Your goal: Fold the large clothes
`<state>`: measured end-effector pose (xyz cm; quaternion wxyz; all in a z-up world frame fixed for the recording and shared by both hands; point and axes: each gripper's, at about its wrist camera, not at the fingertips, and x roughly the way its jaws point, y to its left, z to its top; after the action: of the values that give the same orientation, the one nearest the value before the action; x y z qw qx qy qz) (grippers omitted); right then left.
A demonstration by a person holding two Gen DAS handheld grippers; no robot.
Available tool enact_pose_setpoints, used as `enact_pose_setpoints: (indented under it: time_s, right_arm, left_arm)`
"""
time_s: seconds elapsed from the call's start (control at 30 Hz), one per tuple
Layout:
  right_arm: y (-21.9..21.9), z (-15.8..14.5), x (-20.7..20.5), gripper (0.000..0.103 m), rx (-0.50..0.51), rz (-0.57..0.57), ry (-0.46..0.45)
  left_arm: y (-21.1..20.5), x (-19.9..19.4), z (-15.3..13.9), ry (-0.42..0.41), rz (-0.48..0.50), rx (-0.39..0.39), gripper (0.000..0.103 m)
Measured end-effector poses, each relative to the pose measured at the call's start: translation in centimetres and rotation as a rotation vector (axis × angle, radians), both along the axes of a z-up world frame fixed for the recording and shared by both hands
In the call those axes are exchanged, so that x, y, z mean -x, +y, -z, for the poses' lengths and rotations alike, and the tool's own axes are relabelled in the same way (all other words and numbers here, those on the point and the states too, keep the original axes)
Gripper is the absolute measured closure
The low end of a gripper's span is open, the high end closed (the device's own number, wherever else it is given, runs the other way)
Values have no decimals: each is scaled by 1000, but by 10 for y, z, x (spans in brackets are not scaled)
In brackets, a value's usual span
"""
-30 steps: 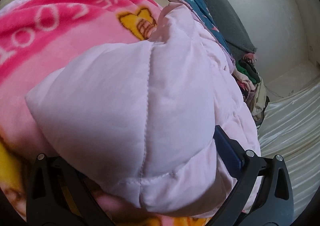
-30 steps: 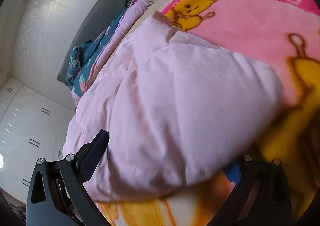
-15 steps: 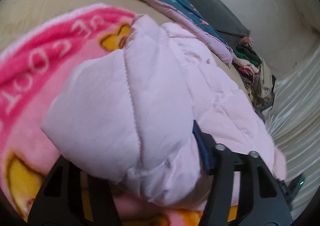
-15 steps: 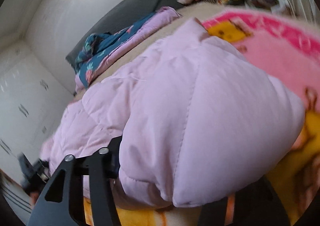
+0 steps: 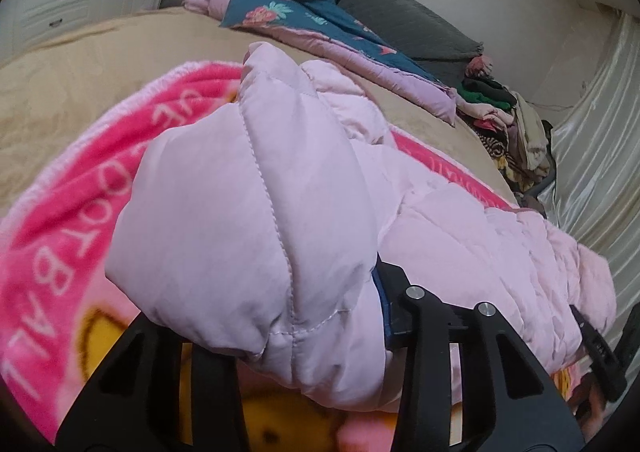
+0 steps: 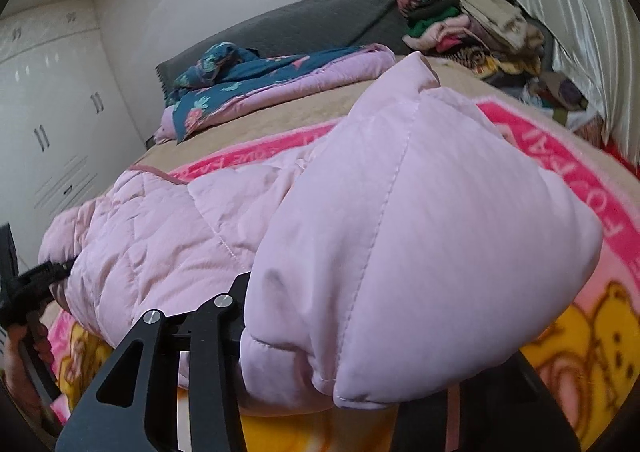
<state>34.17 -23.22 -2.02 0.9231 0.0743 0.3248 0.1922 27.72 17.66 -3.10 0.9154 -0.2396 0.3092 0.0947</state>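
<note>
A pale pink quilted jacket point(image 5: 260, 211) lies across a pink cartoon blanket point(image 5: 60, 252) on the bed. My left gripper point(image 5: 296, 312) has a puffy corner of the jacket bulging between its jaws, which are closing and pressing on it; the corner is raised off the blanket. My right gripper point(image 6: 360, 332) grips the other end of the jacket point(image 6: 400, 211) the same way, jaws closing, above the blanket point(image 6: 580, 332). The fabric hides the fingertips of both. Each gripper shows at the edge of the other's view: right gripper point(image 5: 596, 340), left gripper point(image 6: 32, 284).
A beige sheet point(image 5: 80, 63) covers the bed beyond the blanket. A teal floral quilt point(image 5: 300, 11) is bunched against a dark grey headboard point(image 5: 400, 19). A pile of clothes point(image 5: 504, 119) sits by the shiny curtain point(image 5: 592, 131). White wardrobe doors point(image 6: 48, 111) stand on the other side.
Both grippers went from wide apart to closed on the jacket's ends. They rose and rolled, lifting the corners off the blanket, so more of the room shows.
</note>
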Motion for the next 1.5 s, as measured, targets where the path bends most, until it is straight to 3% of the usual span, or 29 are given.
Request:
enact_pose_setpoints:
  time_s: [0.33, 1.07, 1.27, 1.5]
  right_arm:
    - [-2, -24, 57, 64, 57, -62, -58]
    - [-21, -22, 146, 64, 63, -77, -52]
    - [-28, -8, 155, 63, 46, -66, -6]
    - [-41, 20, 154, 49, -27, -19, 105]
  left_arm:
    - [-14, 52, -17, -16, -8, -19, 71]
    - [-28, 129, -17, 17, 6, -52, 71]
    - [-32, 141, -2, 51, 9, -78, 67]
    - [-29, 153, 18, 89, 6, -91, 55]
